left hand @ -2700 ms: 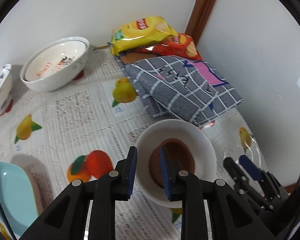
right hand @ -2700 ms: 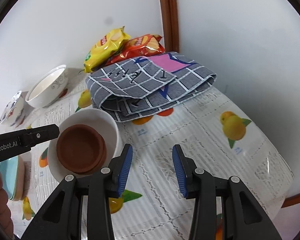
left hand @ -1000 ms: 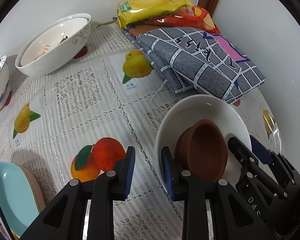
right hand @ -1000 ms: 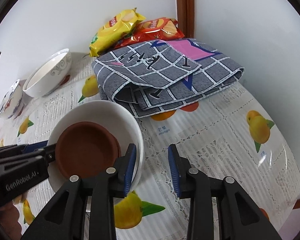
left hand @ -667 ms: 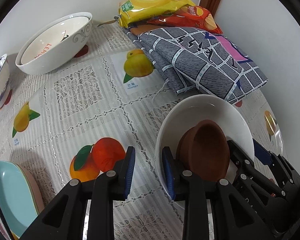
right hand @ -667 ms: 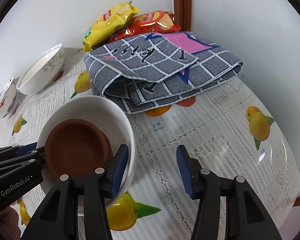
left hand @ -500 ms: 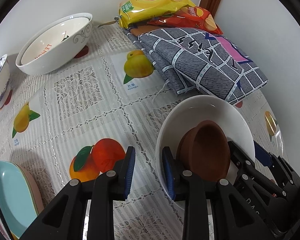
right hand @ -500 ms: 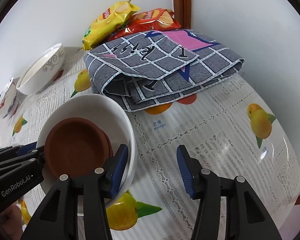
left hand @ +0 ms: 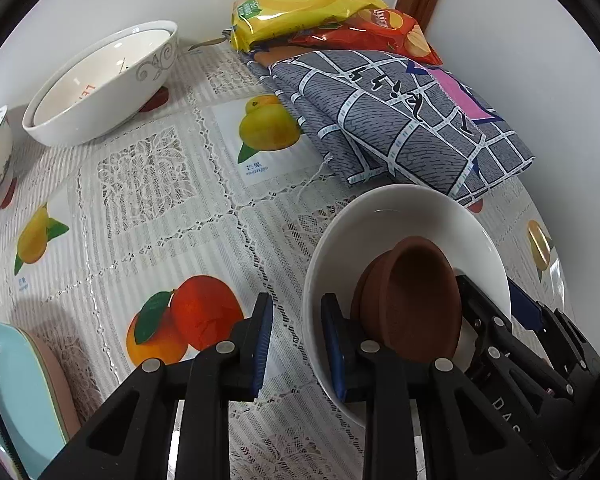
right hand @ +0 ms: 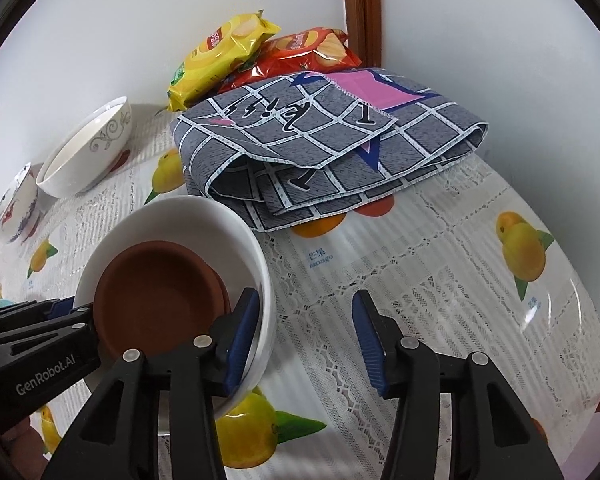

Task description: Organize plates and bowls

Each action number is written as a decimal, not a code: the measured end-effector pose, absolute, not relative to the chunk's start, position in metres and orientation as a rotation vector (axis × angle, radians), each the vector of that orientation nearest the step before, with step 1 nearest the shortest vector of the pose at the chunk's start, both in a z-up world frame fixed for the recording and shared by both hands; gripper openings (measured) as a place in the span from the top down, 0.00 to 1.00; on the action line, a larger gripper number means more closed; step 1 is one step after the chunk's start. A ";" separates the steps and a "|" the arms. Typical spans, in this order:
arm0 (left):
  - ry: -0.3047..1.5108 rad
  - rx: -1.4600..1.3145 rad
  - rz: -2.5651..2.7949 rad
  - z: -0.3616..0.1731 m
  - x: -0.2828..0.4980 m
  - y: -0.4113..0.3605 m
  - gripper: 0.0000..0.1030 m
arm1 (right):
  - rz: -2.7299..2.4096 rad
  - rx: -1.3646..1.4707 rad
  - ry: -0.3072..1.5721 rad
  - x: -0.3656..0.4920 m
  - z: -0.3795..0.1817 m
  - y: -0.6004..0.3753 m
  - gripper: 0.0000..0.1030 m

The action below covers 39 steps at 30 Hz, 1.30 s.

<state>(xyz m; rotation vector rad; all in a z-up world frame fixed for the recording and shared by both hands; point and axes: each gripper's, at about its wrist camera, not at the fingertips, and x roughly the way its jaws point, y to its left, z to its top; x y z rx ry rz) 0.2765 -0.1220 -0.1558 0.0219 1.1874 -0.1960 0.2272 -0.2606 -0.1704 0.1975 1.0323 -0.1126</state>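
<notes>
White bowl (left hand: 384, 216) with a brown saucer (left hand: 416, 300) nested inside, near right on the table (left hand: 148, 208); left tool (left hand: 296, 344) and right tool (right hand: 304, 332) each straddle its rim, jaws apart and unclamped, presumably to share the lift

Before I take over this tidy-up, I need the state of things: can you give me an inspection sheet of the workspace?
Surface: fruit-print tablecloth, flat.
Job's things: white bowl tilted, brown saucers inside; large white bowls nested at the wall; patterned bowl; blue plate on a pink one.
Clutter: folded grey cloth, yellow chip bag, red chip bag.
Grippers: left gripper and right gripper each straddle the white bowl's rim, fingers open.
Cables: nothing seen.
Surroundings: white walls, wooden corner post.
</notes>
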 end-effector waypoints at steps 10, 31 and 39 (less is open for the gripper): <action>1.185 0.019 -0.218 -0.156 0.276 -0.125 0.85 | -0.057 0.248 1.055 0.228 -0.170 -0.255 0.78; 1.147 -0.020 -0.200 -0.155 0.274 -0.126 0.92 | -0.070 0.251 1.026 0.223 -0.170 -0.254 0.77; 1.147 0.007 -0.195 -0.155 0.273 -0.128 0.91 | -0.093 0.252 1.018 0.224 -0.169 -0.252 0.77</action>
